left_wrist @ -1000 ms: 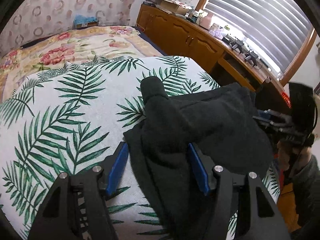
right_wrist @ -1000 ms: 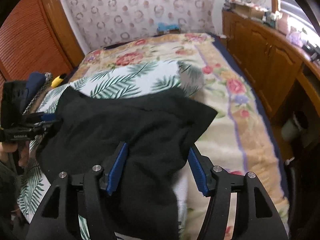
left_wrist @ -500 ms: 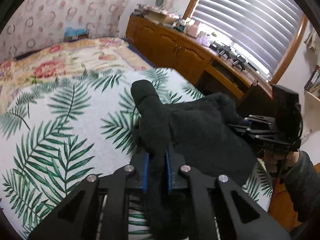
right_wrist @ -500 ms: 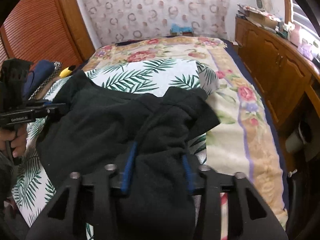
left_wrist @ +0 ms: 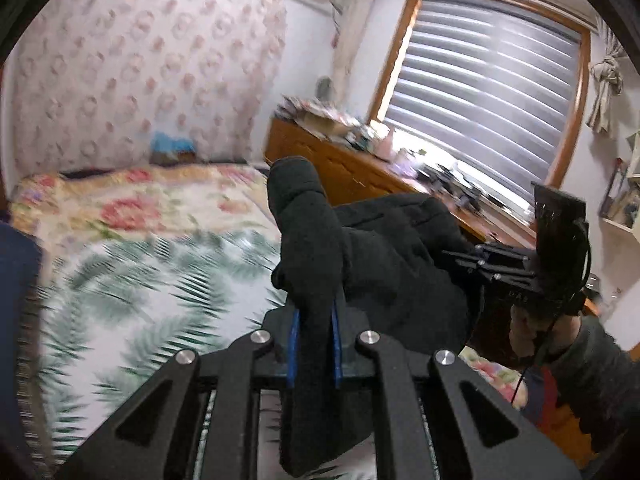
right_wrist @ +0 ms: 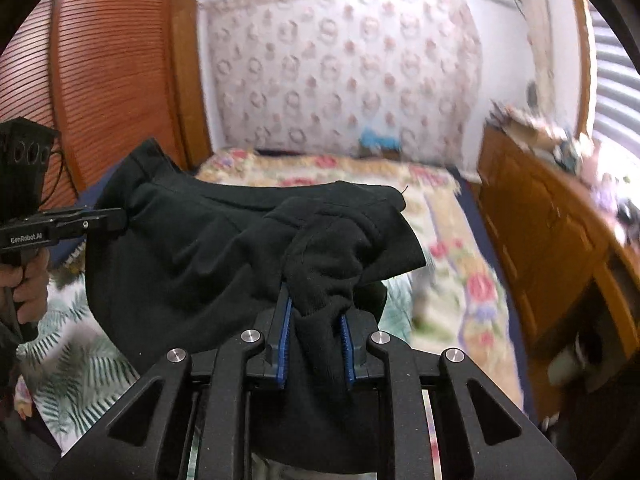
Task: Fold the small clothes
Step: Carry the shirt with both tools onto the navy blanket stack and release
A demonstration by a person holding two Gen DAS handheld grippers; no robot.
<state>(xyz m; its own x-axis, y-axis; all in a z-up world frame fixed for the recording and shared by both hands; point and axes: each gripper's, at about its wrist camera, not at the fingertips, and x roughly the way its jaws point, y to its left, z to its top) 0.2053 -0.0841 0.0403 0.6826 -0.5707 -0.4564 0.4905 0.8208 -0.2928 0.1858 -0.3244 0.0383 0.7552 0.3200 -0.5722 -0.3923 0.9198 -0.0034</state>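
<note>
Grippers, two. Left gripper [left_wrist: 314, 344], at 6 o'clock in its own view, was clenched on a bunched fold of the black garment [left_wrist: 384, 264]. Right gripper [right_wrist: 316, 346], at 6 o'clock in its view, was likewise clamped on a wad of the same cloth.

Garment, one: black, soft, slung between both tools, clear of the palm-print sheet [left_wrist: 152, 292] below. Which kind of garment could not be told.

Bed, one, with floral quilt [left_wrist: 132, 200] beyond the sheet, toward 11 o'clock. Wooden cabinet [right_wrist: 540, 216], one, at 3 o'clock in the right view. Window blind [left_wrist: 488, 104], one, at 1 o'clock in the left view.

Risk, as judged: each grip held a crumpled lump, not a clean edge, so cloth might slip free or the fold land crooked.
</note>
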